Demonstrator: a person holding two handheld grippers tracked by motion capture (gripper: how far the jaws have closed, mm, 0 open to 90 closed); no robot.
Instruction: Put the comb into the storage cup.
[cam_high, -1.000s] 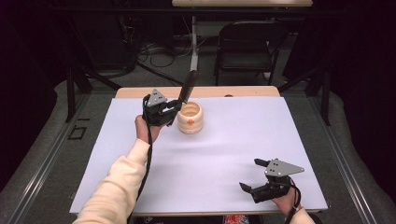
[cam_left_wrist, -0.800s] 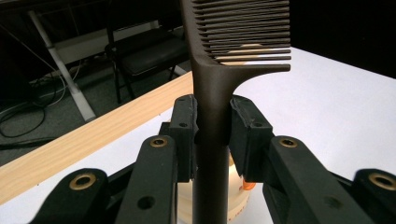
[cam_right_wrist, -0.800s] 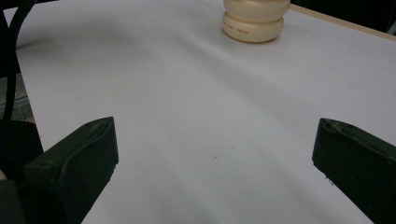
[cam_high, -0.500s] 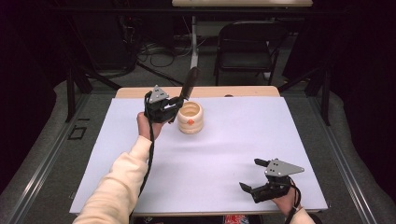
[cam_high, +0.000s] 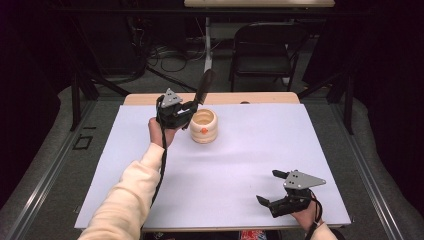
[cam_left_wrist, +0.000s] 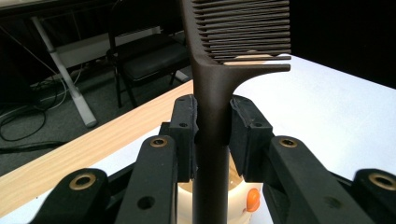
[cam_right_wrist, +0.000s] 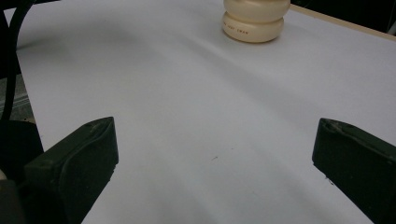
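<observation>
A dark brown comb (cam_left_wrist: 219, 56) stands upright with my left gripper (cam_left_wrist: 212, 133) shut on its handle. In the high view that left gripper (cam_high: 187, 111) hovers just left of a cream ribbed cup (cam_high: 203, 125) at the back of the white table sheet, and the comb (cam_high: 204, 86) rises above it. Below the jaws in the left gripper view, the cup (cam_left_wrist: 243, 198) shows its rim and an orange spot. My right gripper (cam_high: 272, 187) rests near the front right edge, open with nothing between its fingers. From the right gripper view the cup (cam_right_wrist: 254, 21) stands far ahead.
The white sheet (cam_high: 240, 165) covers most of a wooden table (cam_high: 150, 99). A black folding chair (cam_high: 265, 47) and cables on the floor lie beyond the far edge. A black cable trails along the person's cream sleeve (cam_high: 127, 200).
The left gripper with the comb has shifted slightly toward the cup and upward. The right gripper has stayed where it was.
</observation>
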